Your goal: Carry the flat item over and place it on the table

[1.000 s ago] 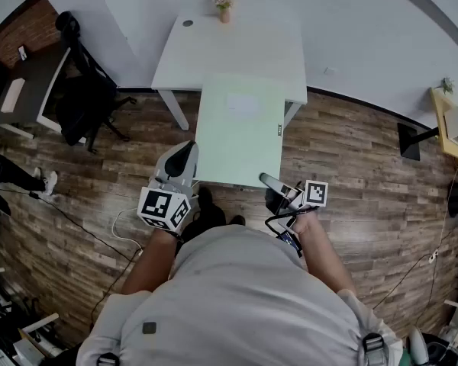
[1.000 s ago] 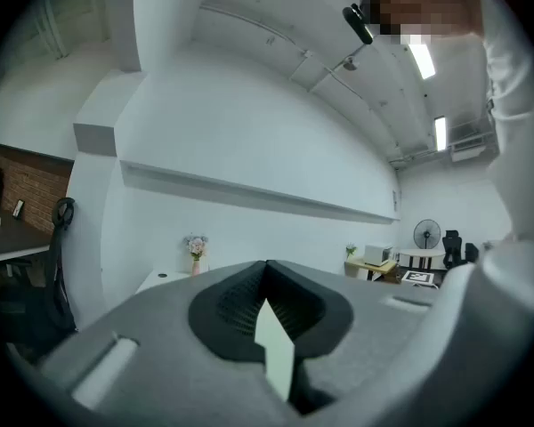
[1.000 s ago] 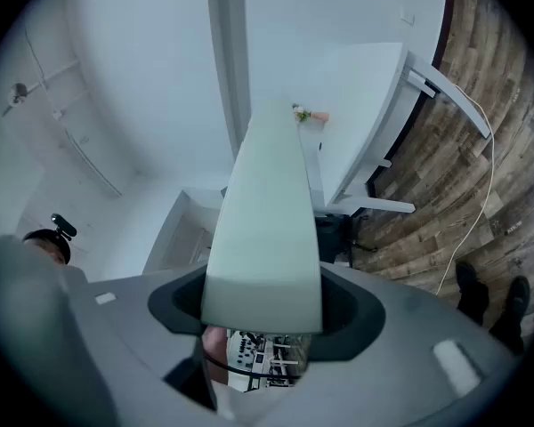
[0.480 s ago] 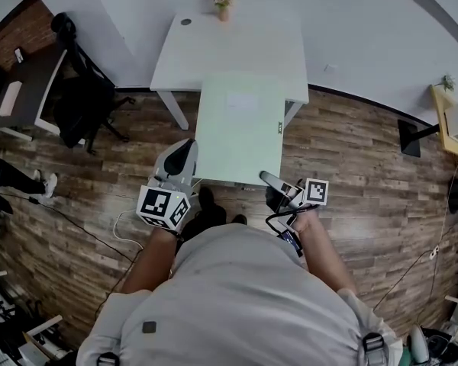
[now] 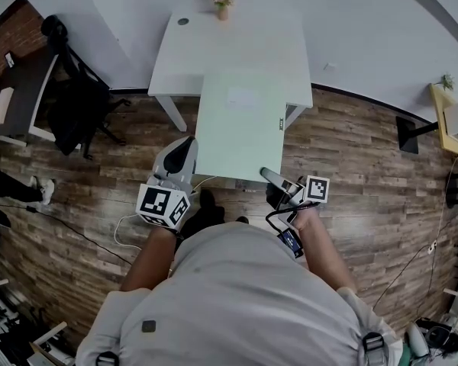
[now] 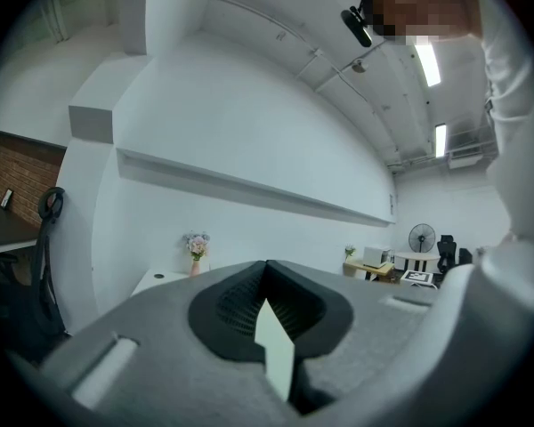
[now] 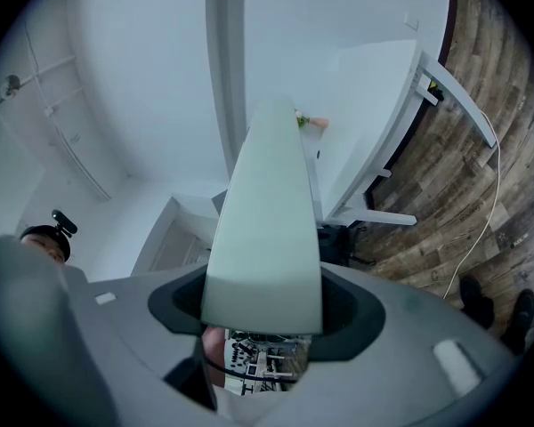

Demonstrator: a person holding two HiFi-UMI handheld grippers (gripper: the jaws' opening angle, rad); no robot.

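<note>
Overhead, the left hand-held gripper (image 5: pixel 187 149) and right hand-held gripper (image 5: pixel 269 176) hold the flat item (image 5: pixel 240 124) ahead of them, its far end seemingly over the worktop (image 5: pixel 214 44). Left gripper view: jaws pinch its near edge. Right gripper view: jaws clamp it too. Setting it down remains.

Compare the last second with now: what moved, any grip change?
The pale green flat rectangular board has been carried slightly forward, so its far end reaches a little further over the white rectangular table. Unchanged: the left gripper and right gripper stay shut on the board's near end. It is not yet set down.
</note>
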